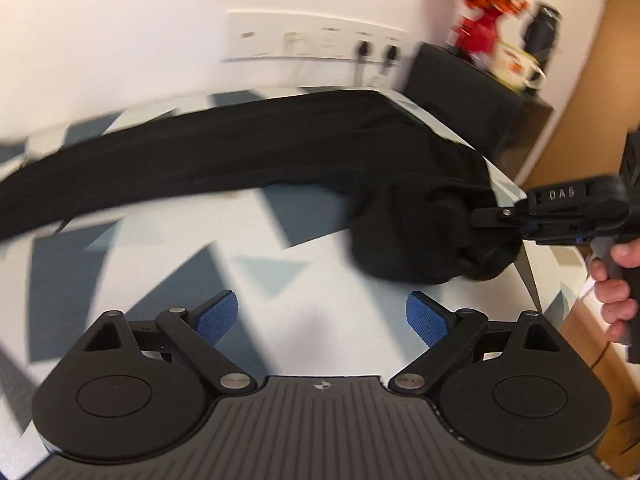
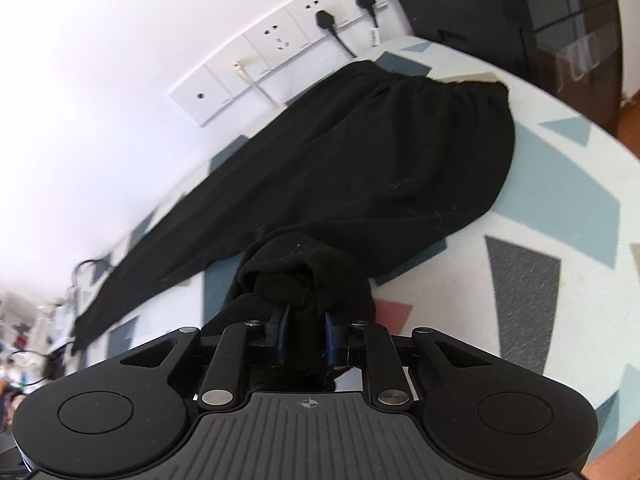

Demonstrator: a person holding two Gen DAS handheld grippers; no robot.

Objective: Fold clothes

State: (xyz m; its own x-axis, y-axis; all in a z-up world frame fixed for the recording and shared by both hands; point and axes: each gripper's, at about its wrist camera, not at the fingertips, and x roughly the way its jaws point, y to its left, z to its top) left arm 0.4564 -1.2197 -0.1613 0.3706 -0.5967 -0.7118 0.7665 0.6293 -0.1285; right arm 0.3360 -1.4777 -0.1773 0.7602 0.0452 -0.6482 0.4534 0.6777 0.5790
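Observation:
Black trousers lie stretched along the patterned table cover, one long leg running off to the left. In the right wrist view the trousers show their elastic waistband at the far end. My right gripper is shut on a bunched fold of this black fabric near the trousers' near edge. The left wrist view shows that right gripper from the side, its tips sunk in the bunch and a hand on its handle. My left gripper hovers open over bare cover, short of the trousers.
Wall sockets with two black plugs run behind the table. A black appliance stands past the table's far corner. A red vase of orange flowers and a mug sit on it. The table's rounded edge drops off at the right.

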